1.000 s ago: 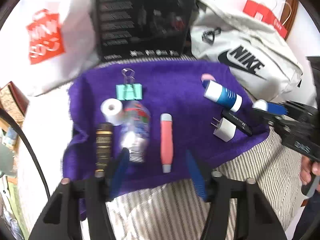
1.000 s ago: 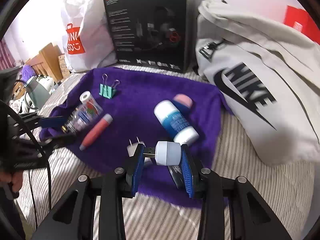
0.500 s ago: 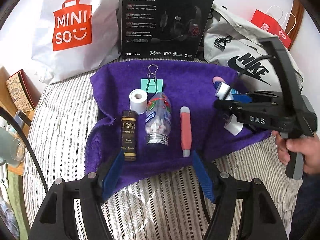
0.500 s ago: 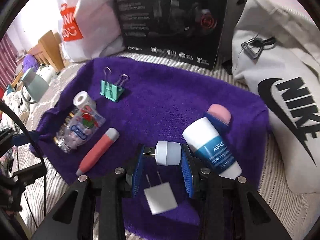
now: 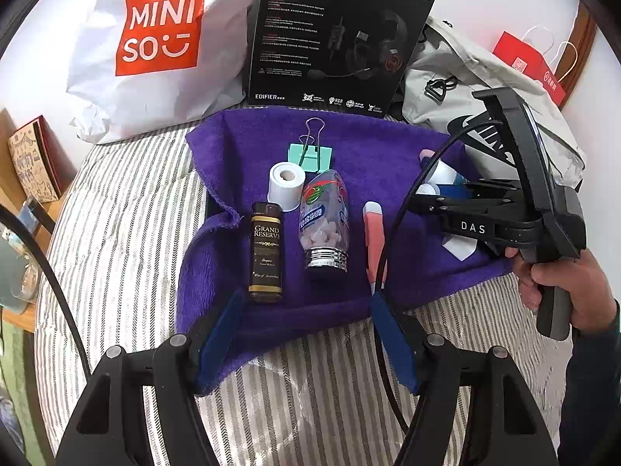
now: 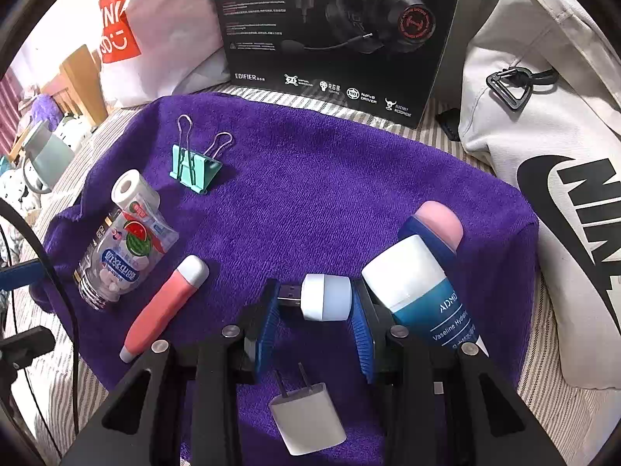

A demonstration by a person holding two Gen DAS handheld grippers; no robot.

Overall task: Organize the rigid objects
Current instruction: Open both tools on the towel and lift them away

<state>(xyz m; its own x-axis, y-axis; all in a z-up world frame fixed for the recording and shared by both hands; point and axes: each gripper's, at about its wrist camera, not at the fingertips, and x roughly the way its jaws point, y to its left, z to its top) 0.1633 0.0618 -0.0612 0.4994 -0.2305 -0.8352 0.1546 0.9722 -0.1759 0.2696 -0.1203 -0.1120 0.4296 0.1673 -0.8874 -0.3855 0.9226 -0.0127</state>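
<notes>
The right tool [image 6: 313, 312] is clamped on a small white USB plug light [image 6: 324, 298], its smooth rounded body held crosswise so the metal connector juts clear of one pad. It hovers just above the fuzzy purple towel [image 6: 310, 178], directly beyond the flat-pronged white charger [image 6: 308, 417], likely headed for a place on the towel. Right of the light lies a glossy blue-and-white tube [image 6: 421, 295]. The left tool [image 5: 306, 334], blue pads spread apart and empty, waits at the towel's near edge. Farther back sits a mint binder clip [image 6: 194, 169].
</notes>
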